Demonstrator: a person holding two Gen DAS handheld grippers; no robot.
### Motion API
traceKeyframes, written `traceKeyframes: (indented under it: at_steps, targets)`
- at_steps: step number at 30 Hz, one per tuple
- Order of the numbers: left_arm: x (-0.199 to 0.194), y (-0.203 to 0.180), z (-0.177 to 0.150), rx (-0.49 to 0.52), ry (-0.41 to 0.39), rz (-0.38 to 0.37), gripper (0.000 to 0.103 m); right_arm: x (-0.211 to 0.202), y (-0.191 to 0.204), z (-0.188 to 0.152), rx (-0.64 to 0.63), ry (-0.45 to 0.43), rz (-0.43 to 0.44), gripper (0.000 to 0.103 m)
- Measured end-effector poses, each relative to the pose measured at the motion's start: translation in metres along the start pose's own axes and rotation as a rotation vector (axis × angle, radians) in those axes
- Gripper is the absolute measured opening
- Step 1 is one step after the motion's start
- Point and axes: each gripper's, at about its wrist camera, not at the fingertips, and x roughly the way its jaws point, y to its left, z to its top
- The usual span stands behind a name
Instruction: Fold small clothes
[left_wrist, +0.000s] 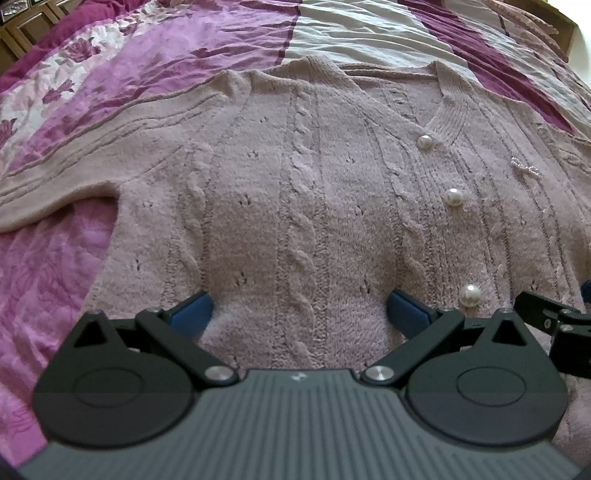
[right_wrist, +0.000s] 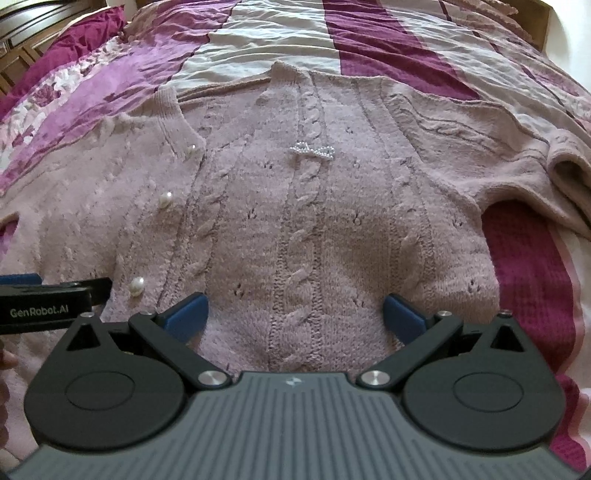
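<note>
I see a pink cable-knit cardigan (left_wrist: 314, 192) spread flat, front up, on a bed with a purple, maroon and grey striped cover (left_wrist: 155, 62). Its neck points away from me and its hem lies nearest the cameras.

My left gripper (left_wrist: 299, 314) sits low over the cardigan's lower left half, spread wide, with its blue pads (left_wrist: 192, 314) resting on or just above the knit and nothing between them. I cannot tell whether they press into the fabric. A cable column runs up between the two pads. Just to the right of this gripper lies the button band with three pearl buttons (left_wrist: 453, 196) in a row, the lowest just beside the right pad.

My right gripper (right_wrist: 295, 314) sits over the lower right half, likewise spread wide and holding nothing, a cable column between its pads (right_wrist: 402, 317). A small beaded bow (right_wrist: 312, 150) is pinned on that cable, higher up on the chest. In the right wrist view the left gripper shows at the left edge, near the lowest button, so the two tools are side by side, close together.

The left sleeve (left_wrist: 55, 184) stretches out sideways on the cover. The right sleeve (right_wrist: 535, 173) lies bunched and folded over itself by the shoulder.
</note>
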Motion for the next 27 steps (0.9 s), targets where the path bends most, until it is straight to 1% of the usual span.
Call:
traceKeyframes:
  at_steps: [10, 16, 22, 27]
  targets:
    - [-0.006, 0.000, 0.002, -0.002, 0.013, 0.010, 0.103, -0.008, -0.007, 0.007, 0.022, -0.021, 0.031, 0.103]
    - [-0.012, 0.000, 0.006, -0.002, 0.001, 0.021, 0.103, -0.015, -0.019, 0.016, 0.025, -0.047, 0.037, 0.103]
    - [-0.014, 0.000, 0.008, -0.004, 0.000, 0.030, 0.103, -0.028, -0.046, 0.035, 0.031, -0.101, 0.017, 0.103]
    - [-0.012, 0.000, 0.008, -0.003, 0.002, 0.036, 0.103, -0.037, -0.081, 0.051, 0.051, -0.150, -0.040, 0.103]
